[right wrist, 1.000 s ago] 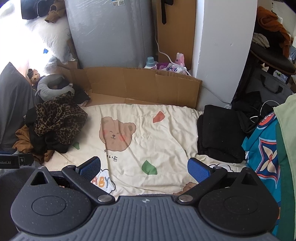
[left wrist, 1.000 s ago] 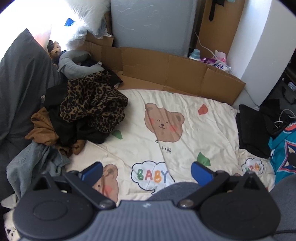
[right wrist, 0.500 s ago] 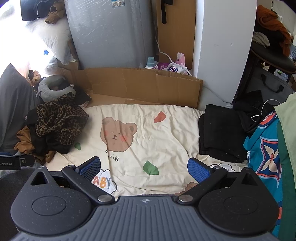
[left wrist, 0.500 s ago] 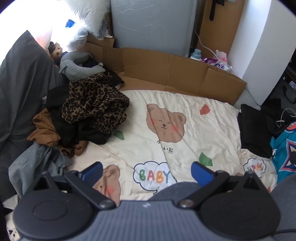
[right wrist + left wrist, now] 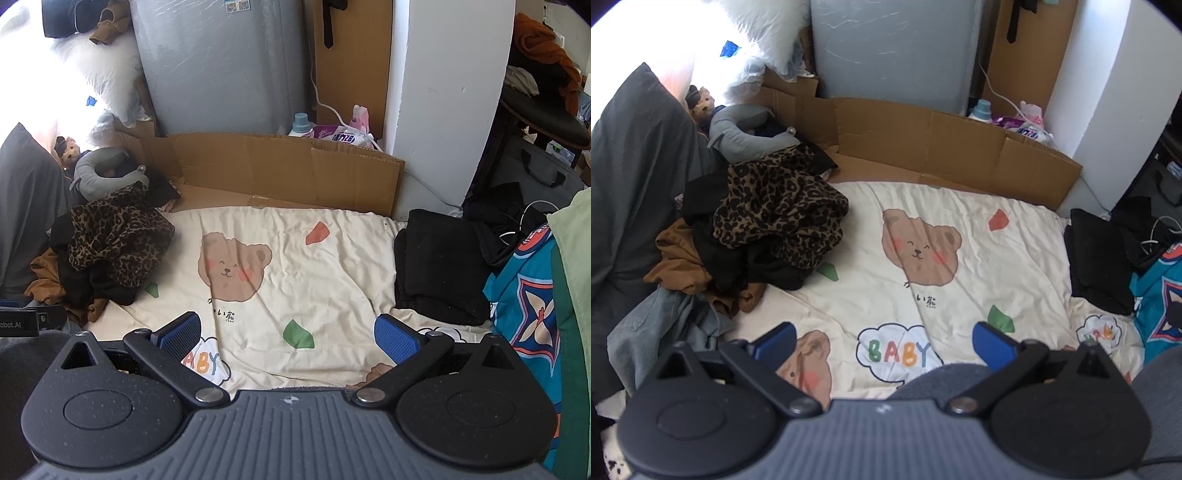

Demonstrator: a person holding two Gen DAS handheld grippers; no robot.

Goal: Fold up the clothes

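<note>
left gripper: fingers wide apart, empty | right gripper: fingers wide apart, empty | clothes pile at 10 o'clock on the blanket edge | folded black garment at 2 o'clock | blanket middle bare | cardboard borders 12 o'clock

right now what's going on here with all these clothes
A person holds a gripper in each hand over a cream bear-print blanket, and neither grips anything. The left gripper and the right gripper both have their jaws wide open above bare blanket. A jumbled pile topped by a leopard-print garment waits on the left. A folded black garment lies on the right. No piece is laid out for folding yet.
</note>
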